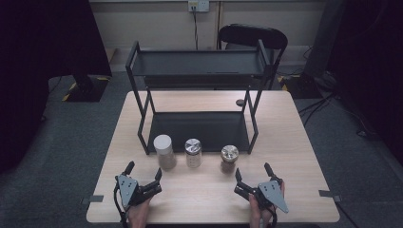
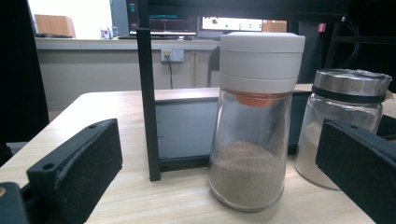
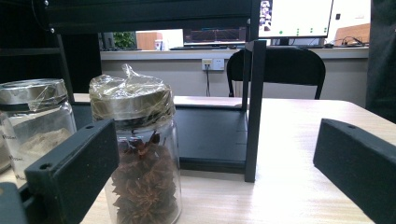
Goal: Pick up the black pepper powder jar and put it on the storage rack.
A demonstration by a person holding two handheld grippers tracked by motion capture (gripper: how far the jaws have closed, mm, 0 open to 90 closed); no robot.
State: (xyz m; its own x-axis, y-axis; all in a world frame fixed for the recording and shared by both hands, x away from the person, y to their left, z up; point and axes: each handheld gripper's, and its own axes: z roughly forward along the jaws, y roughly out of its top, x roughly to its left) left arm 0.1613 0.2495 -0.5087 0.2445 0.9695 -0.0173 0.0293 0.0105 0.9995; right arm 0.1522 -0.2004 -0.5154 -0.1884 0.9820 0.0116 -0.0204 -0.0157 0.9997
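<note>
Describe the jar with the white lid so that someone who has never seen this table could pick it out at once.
Find the black two-tier rack on the wooden table; three jars stand in a row in front of its lower shelf. The white-lidded jar is the one at the left end, nearest the left gripper. It alone has a tall white plastic cap and holds fine tan powder; its neighbours have shiny metal lids.

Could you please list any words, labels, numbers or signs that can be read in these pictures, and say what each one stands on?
Small printed marks on the side of the middle jar, at the left edge of the right gripper view: a measuring scale, too small to read.
Screens behind the rack: blurred, nothing legible.
White-lidded jar and star anise jar: no label or text visible.
</note>
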